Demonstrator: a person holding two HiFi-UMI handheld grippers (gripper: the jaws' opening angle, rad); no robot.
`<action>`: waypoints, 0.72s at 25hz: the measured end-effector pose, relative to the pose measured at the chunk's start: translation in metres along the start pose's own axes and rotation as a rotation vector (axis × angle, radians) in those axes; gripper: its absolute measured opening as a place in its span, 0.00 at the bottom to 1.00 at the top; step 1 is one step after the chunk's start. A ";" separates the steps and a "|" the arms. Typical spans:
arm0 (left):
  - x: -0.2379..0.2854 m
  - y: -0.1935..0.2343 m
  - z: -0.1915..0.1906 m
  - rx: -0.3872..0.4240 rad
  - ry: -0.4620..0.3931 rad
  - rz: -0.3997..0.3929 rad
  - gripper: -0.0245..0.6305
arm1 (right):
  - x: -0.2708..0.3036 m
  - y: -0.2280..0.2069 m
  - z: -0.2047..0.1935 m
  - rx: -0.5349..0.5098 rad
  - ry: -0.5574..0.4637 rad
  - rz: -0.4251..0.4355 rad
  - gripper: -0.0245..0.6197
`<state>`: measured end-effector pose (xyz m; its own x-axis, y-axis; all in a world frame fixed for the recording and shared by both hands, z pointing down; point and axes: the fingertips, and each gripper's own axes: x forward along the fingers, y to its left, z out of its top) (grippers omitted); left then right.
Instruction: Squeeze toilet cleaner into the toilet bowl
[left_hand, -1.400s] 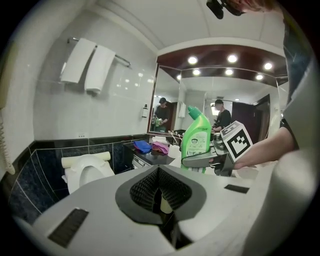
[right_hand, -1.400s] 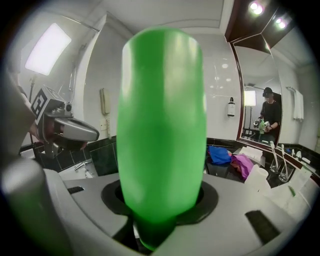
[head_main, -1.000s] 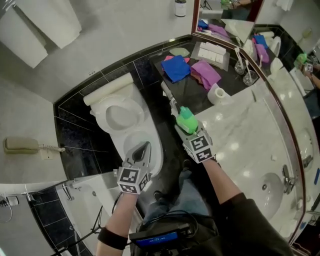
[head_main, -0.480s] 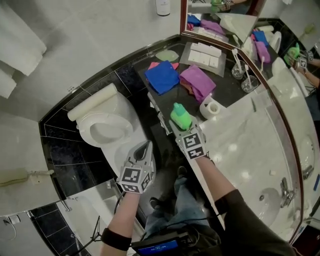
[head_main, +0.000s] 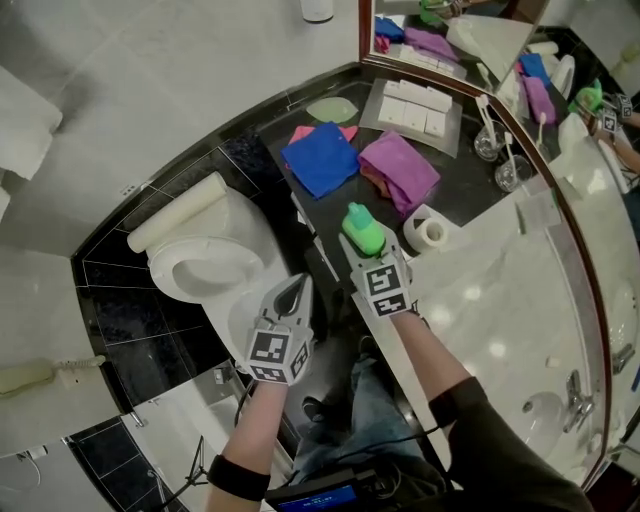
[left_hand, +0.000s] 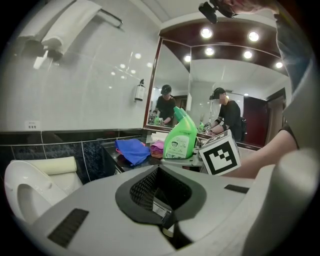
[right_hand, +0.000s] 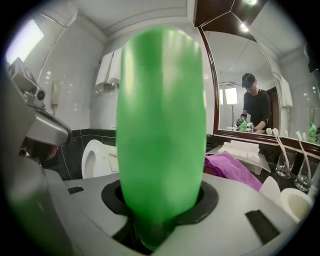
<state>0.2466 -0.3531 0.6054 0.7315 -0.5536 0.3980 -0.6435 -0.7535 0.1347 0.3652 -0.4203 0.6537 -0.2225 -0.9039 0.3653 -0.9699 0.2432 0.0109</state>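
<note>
Since 1 second ago both of your grippers have advanced toward the wall. The right gripper (head_main: 366, 252), jaws still pinching the green cleaner bottle (head_main: 363, 228), now shows level with the paper roll (head_main: 428, 232). The left gripper (head_main: 296, 285), jaws pressed together on nothing, sits beside the front of the toilet bowl (head_main: 160, 264) rather than over it. The bottle shows over the left edge of the black counter (head_main: 455, 195), which carries 1 blue cloth (head_main: 320, 158) and 1 purple cloth (head_main: 398, 170) below a wall mirror (head_main: 480, 40).

Green cleaner bottle (head_main: 363, 232) held upright near the open toilet bowl (head_main: 205, 268).
</note>
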 end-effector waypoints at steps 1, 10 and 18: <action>0.003 0.001 0.000 0.001 0.000 0.000 0.04 | 0.002 -0.002 -0.001 0.002 -0.002 -0.004 0.34; 0.016 0.001 -0.001 0.009 0.013 -0.012 0.04 | 0.016 -0.011 -0.014 0.006 -0.001 -0.041 0.35; 0.020 0.000 -0.009 0.003 0.030 -0.020 0.04 | 0.013 -0.014 -0.016 0.020 -0.019 -0.078 0.37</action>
<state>0.2594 -0.3606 0.6216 0.7369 -0.5280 0.4221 -0.6285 -0.7650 0.1404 0.3775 -0.4298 0.6732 -0.1474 -0.9263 0.3467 -0.9862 0.1643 0.0198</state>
